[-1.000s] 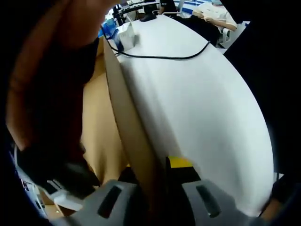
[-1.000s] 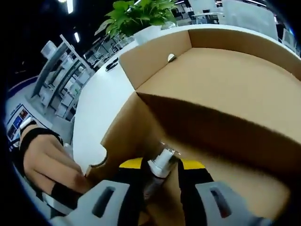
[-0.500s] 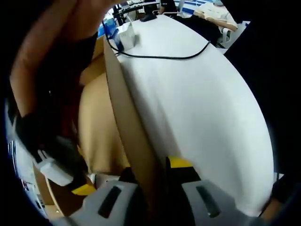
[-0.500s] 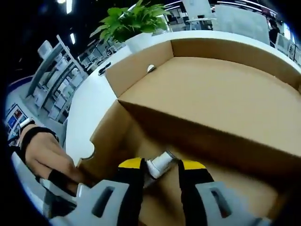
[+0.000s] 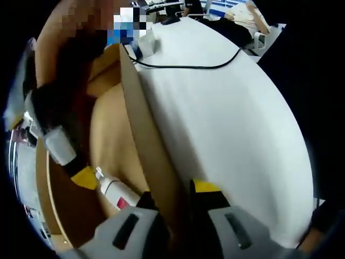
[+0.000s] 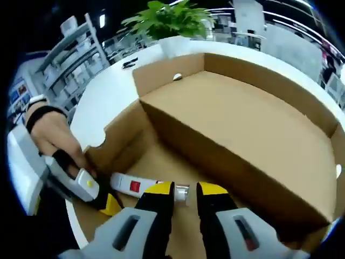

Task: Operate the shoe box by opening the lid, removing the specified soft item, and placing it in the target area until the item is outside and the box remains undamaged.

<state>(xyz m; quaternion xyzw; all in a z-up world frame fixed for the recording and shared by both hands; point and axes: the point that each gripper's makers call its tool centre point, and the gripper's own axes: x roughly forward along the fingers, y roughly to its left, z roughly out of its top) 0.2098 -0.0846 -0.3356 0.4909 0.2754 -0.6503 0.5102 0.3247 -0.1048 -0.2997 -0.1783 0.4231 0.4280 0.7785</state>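
right gripper (image 6: 185, 195) jaws pinching cap end of white tube (image 6: 141, 185) | tube on shoe box (image 6: 226, 127) floor, long axis running left from jaws | left gripper (image 5: 178, 200) jaws clamped on box wall | right nearer, lift out next

The left tool (image 5: 172, 202) stands with its two yellow-tipped jaws drawn close, clamped across the thin edge of the box wall (image 5: 145, 135). In the right gripper view the same tool (image 6: 110, 204) enters from the left, gripped by a bare hand (image 6: 51, 135) with a dark wrist strap. The right tool (image 6: 184, 195) points down into the box, its yellow-tipped jaws nearly together around the capped end of the white tube (image 6: 137, 185), which lies on the box floor
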